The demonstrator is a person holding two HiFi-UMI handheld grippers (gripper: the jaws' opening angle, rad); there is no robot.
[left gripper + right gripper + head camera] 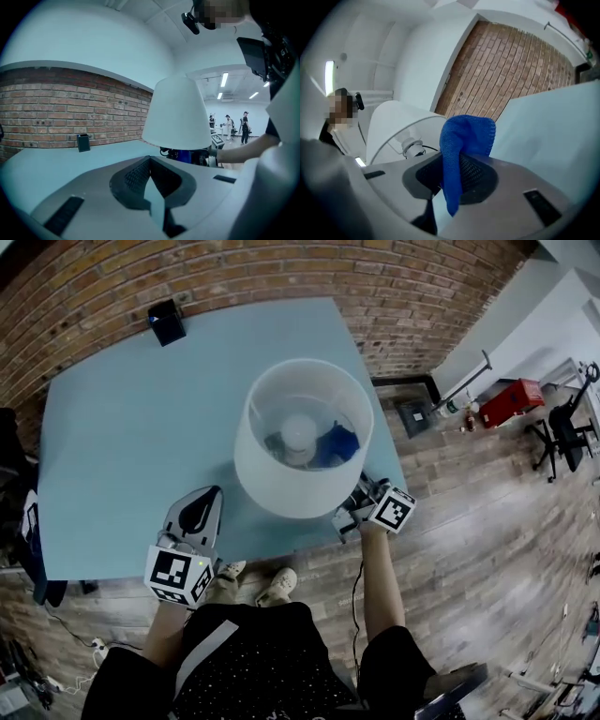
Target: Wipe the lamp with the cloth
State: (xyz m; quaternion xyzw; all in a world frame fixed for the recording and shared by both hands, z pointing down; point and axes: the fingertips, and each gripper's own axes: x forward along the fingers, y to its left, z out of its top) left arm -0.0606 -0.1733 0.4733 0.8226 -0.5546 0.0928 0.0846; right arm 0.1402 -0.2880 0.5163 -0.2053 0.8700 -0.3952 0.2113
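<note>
1. The right gripper point(452, 174) had its jaws pressed together on the blue cloth point(464, 136). One fold rose above the jaws and a tail hung below them.
2. In the head view the cloth point(339, 442) showed through the open top of the lamp point(281, 474), just beside the bulb fitting inside the white shade. Whether it touched the fitting was hard to tell.
3. The right gripper reached in under the shade's lower rim from the near right, with only its marker cube point(395, 508) clear of the shade.
4. The left gripper point(152, 187) had its jaws drawn in to a narrow sliver, with nothing between them. It lay low over the table point(122, 427), left of the lamp and apart from it (the shade point(178, 112) stood beyond its tips).
5. The lamp stood upright near the front edge of the pale blue table.
6. A small black box point(166, 322) sat at the far corner by the brick wall point(309, 268).
</note>
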